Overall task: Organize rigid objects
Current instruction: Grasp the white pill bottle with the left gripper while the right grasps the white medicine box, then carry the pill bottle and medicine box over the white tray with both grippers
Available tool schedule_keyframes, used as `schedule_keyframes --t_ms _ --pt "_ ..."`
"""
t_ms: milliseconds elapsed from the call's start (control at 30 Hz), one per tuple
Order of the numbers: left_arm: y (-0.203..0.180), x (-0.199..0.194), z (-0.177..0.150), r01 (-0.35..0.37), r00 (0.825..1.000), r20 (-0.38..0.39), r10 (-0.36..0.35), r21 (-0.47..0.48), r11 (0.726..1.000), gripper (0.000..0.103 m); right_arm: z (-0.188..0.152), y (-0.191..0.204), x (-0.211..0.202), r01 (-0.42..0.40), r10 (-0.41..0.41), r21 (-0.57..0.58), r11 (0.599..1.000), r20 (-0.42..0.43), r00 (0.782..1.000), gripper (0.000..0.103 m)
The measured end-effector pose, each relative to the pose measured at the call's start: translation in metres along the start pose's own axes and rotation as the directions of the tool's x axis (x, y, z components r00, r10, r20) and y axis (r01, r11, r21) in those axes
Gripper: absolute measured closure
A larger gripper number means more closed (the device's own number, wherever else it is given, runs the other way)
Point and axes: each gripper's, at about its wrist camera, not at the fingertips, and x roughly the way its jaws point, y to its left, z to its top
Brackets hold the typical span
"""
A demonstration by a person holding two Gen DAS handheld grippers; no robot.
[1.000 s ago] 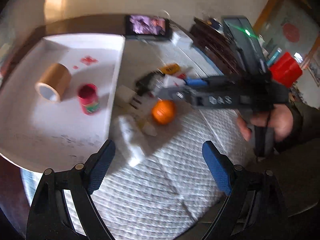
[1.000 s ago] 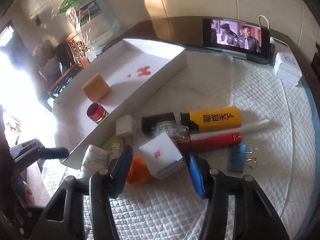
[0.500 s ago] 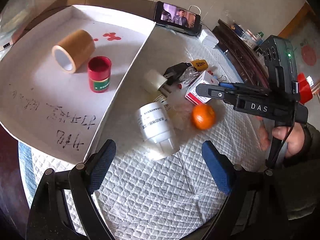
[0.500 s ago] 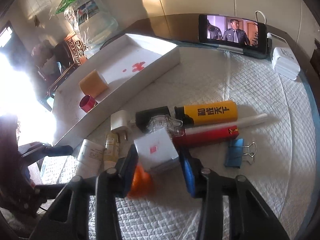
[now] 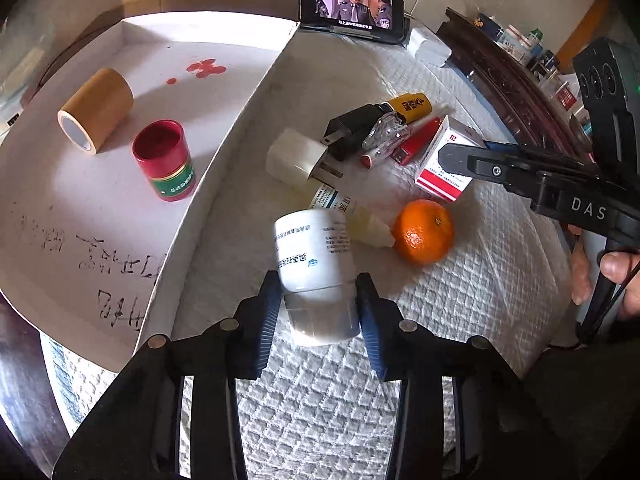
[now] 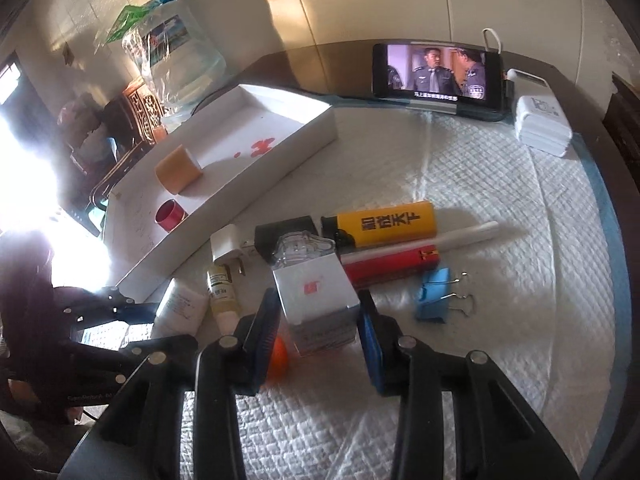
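Observation:
A white pill bottle (image 5: 312,248) lies on the quilted mat beside the white tray (image 5: 240,120). My left gripper (image 5: 318,308) is closing, and its blue pads (image 5: 268,304) touch both sides of the bottle's cap end. A small white and red box (image 6: 314,292) stands between the pads of my right gripper (image 6: 318,324), whose jaws are also closing and touch its sides. In the left wrist view the right gripper (image 5: 472,152) reaches across the box (image 5: 440,184), held by a hand. In the tray lie a tape roll (image 5: 98,108) and a red jar (image 5: 164,160).
An orange (image 5: 424,230), a dropper bottle (image 5: 360,220), a white plug (image 5: 296,158), a black plug (image 5: 352,128), a yellow lighter (image 6: 386,222), a red lighter (image 6: 392,264) and a blue binder clip (image 6: 434,300) crowd the mat. A phone (image 5: 352,6) stands at the back.
My left gripper came down over the white bottle and its wide jaws drew in onto it. The right gripper's jaws narrowed onto the small box.

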Motion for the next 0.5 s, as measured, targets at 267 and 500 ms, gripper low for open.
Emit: schedule_keyframes --t_ms 267,500 --pt "-0.012 -0.033 0.004 0.021 0.992 0.126 -0.026 0.043 0.999 0.066 0.013 0.010 -0.027 -0.009 0.014 -0.049 0.999 0.089 0.996 0.065" --pt "0.003 -0.094 0.025 -0.021 0.959 0.281 0.016 0.012 1.000 0.066 0.038 0.022 -0.067 -0.038 0.051 -0.066 0.997 0.210 0.976 0.065"
